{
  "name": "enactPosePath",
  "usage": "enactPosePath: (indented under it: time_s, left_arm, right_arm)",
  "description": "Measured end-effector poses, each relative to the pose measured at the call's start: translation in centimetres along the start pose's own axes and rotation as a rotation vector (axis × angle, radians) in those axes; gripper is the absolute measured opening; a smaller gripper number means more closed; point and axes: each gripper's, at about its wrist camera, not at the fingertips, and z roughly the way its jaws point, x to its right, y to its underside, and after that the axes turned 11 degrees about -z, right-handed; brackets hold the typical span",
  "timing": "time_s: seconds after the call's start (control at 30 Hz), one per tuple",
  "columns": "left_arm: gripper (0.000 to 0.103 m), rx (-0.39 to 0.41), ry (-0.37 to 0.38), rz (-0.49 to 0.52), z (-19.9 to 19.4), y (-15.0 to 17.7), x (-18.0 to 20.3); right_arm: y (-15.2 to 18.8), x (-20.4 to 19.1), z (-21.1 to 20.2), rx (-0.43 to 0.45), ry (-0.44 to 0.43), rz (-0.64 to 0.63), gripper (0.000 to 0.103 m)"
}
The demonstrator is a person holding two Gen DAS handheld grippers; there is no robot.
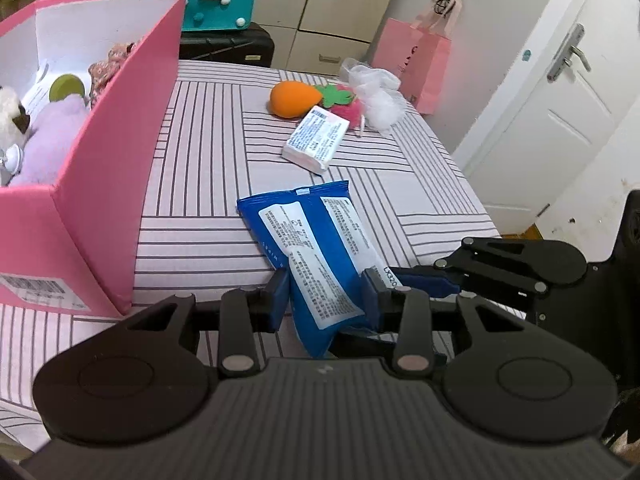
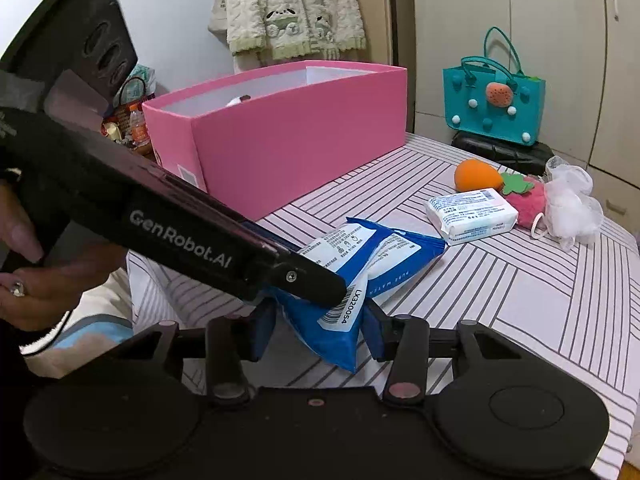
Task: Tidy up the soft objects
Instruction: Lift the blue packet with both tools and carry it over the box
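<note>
Left wrist view: the left gripper (image 1: pixel 326 300) is clamped on a blue wet-wipes pack (image 1: pixel 308 248) at 6 o'clock; the pink box (image 1: pixel 108 168) sits at 9 o'clock.

Right wrist view: the right gripper (image 2: pixel 320 330) straddles the pack's near end, pads seemingly touching. Opposing pulls could tear it.

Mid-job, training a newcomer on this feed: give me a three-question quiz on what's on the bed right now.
1. True or false: the pink box is empty.
2. Which item does the left gripper clamp? A) orange plush carrot B) blue wet-wipes pack C) white tissue pack
3. Fill in: the white mesh bath puff lies beside the pink ____ toy.

Key:
1. False; plush toys lie inside.
2. B
3. strawberry
</note>
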Motion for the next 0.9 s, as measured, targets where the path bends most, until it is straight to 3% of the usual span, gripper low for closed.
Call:
enactPosePath:
  time_s: [0.67,0.9]
  left_arm:
    - [0.038,-0.1,0.083,0.117,-9.4,-2.4,0.5]
    - [0.038,-0.029,0.101,0.148,-13.3,-4.7,-1.5]
  right_arm:
    - [-6.6,-4.4,-5.1,-0.051,-0.006,0.054,0.051]
    - [-10.9,-6.2,-4.6,-0.015,0.028,-0.039,0.051]
